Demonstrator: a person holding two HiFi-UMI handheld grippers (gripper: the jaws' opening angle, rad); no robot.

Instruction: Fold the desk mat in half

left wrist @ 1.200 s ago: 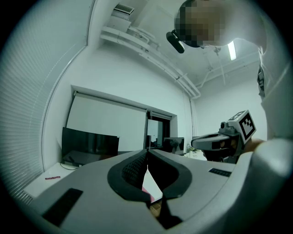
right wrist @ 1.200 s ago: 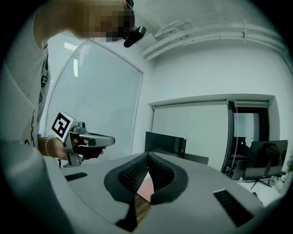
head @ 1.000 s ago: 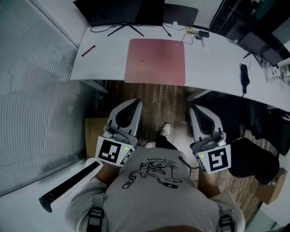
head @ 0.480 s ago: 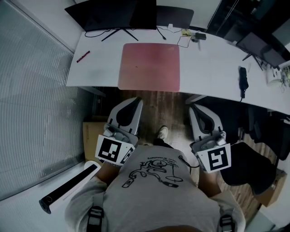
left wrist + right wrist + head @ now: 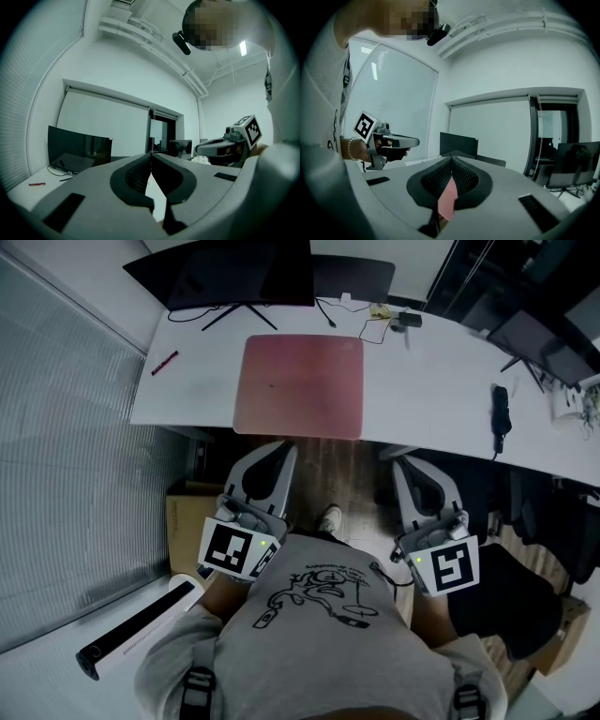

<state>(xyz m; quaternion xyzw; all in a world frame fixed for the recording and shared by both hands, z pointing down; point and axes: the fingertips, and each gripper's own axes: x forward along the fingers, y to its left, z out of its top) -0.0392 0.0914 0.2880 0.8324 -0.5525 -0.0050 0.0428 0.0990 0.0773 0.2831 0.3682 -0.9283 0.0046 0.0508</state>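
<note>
pink rectangular desk mat (image 5: pixel 298 385), one, lies flat at upper centre on a white desk (image 5: pixel 431 371) cut off at right. two tools, left gripper (image 5: pixel 281 450) and right gripper (image 5: pixel 400 466), hold jaws together, empty, below it.

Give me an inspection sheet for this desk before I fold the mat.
Surface: white desk.
Job's things: pink mat lies flat and unfolded at the desk's near edge.
Clutter: red pen at left, black device at right.
Grippers: left gripper and right gripper both shut, empty, short of the desk.
Cables: thin leads behind the mat, by the monitor.
Surroundings: blinds at left, dark chair at right.
</note>
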